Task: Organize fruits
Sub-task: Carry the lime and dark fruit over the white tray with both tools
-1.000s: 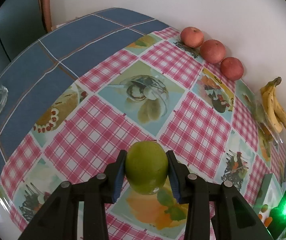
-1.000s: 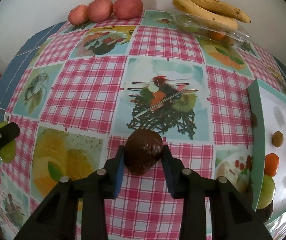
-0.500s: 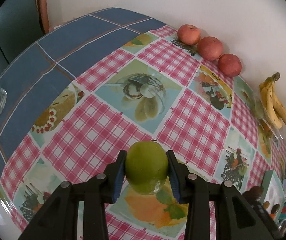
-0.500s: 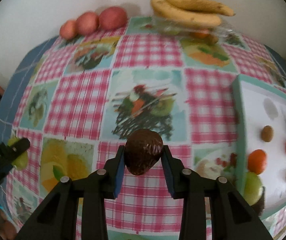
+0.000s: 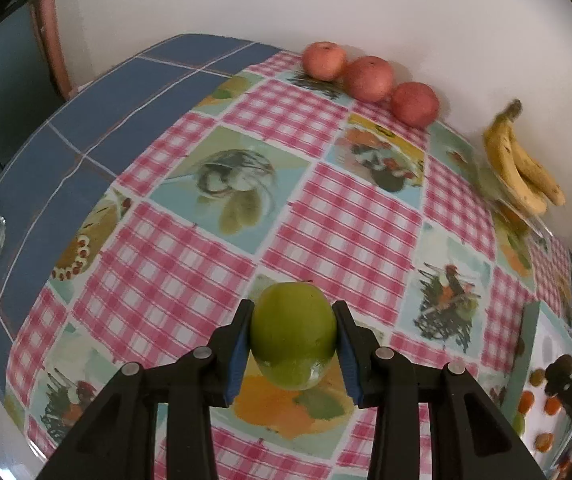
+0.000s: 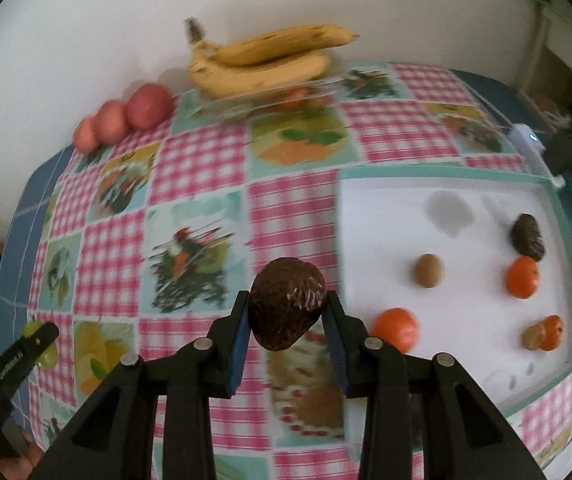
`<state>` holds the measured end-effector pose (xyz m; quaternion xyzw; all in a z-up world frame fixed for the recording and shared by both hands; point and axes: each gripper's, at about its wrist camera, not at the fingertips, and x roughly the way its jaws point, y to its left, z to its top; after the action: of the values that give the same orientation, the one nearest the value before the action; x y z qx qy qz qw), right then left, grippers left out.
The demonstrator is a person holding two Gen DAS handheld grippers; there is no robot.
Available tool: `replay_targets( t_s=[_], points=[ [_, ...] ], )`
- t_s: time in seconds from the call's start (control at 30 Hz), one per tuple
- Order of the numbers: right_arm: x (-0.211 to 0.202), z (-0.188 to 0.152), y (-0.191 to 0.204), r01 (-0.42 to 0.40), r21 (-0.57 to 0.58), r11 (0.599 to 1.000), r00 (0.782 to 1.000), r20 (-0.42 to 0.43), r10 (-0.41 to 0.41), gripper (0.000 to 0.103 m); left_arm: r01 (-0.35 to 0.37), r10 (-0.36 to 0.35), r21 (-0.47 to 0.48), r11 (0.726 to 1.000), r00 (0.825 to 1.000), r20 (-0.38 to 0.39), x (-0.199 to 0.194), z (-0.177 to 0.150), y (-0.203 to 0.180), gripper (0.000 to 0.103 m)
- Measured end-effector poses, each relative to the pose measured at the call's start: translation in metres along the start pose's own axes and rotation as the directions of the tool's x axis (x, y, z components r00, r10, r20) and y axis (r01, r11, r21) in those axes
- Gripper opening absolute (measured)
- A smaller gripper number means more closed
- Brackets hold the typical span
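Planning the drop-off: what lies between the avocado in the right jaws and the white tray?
Right wrist view: only bare checkered tablecloth separates the avocado, held in the right gripper, from the tray; an orange sits just inside.

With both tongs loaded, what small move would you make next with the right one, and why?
Probably carry the right tongs a little rightward over the tray: they grip the avocado beside its left rim, and bare floor lies past the orange.

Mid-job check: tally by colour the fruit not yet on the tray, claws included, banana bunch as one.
Red: 3, the red apples
Yellow: 1, the banana bunch
Green: 1, the green fruit in the left claw
Dark brown: 1, the dark brown fruit in the right claw
Total: 6; the clear pack is too blurred to count.
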<state>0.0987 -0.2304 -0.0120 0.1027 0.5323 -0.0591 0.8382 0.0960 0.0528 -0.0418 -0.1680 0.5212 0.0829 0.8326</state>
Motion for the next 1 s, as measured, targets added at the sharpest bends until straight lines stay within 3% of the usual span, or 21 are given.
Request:
replay_targets(
  t_s=[0.3, 0.5, 0.73, 1.0],
  points=[
    [-0.018, 0.007, -0.076, 0.049, 0.103, 0.993, 0.998, 0.038, -0.053, 0.037, 0.060, -0.057, 0.123, 0.991, 0.998, -0.029, -0.007, -0.022, -0.055, 0.041],
    [-0.028, 0.002, -0.132, 0.109, 0.169, 0.980, 0.992, 0.047, -0.119, 0.037, 0.125, -0.118, 0.248, 0.961, 0.992, -0.043, -0.017, -0.044, -0.101, 0.041],
    [-0.034, -0.004, -0.193, 0.135, 0.292, 0.947, 0.987, 0.040, -0.153, 0.037, 0.235, -0.228, 0.405, 0.884, 0.971, -0.067, -0.032, -0.078, -0.165, 0.041],
    [-0.040, -0.007, -0.226, 0.137, 0.348, 0.927, 0.983, 0.068, -0.171, 0.037, 0.345, -0.328, 0.529, 0.776, 0.936, -0.129, -0.036, -0.110, -0.229, 0.041]
  ],
)
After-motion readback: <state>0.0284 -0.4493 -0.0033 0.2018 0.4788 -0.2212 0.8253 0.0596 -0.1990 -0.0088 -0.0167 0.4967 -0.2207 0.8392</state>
